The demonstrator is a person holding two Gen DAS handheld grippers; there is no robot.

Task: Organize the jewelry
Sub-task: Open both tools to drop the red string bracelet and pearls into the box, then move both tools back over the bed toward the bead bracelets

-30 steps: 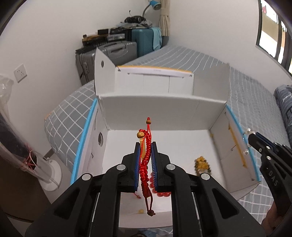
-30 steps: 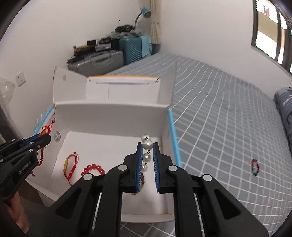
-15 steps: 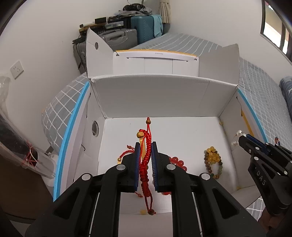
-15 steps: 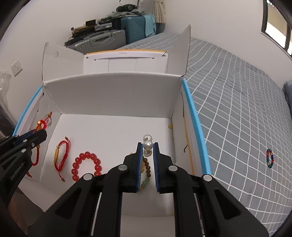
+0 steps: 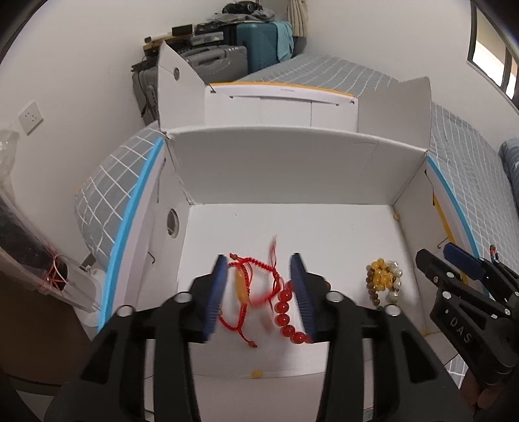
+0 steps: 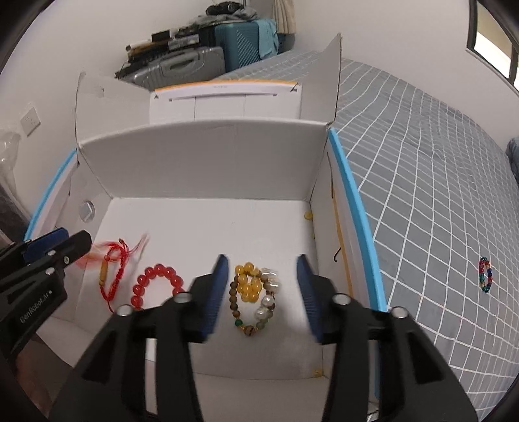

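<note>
I am in a bedroom at home. A bed (image 6: 421,181) with a grey checked cover fills the right side, and a white box (image 6: 201,162) sits on its near corner. Against the far white wall stand a teal suitcase (image 6: 243,42) and a grey suitcase (image 6: 181,66), with clutter piled on top of them. A wall socket (image 5: 30,117) is on the left wall, a curtain (image 5: 298,18) hangs in the far corner, and a window (image 5: 493,61) is at the upper right.
</note>
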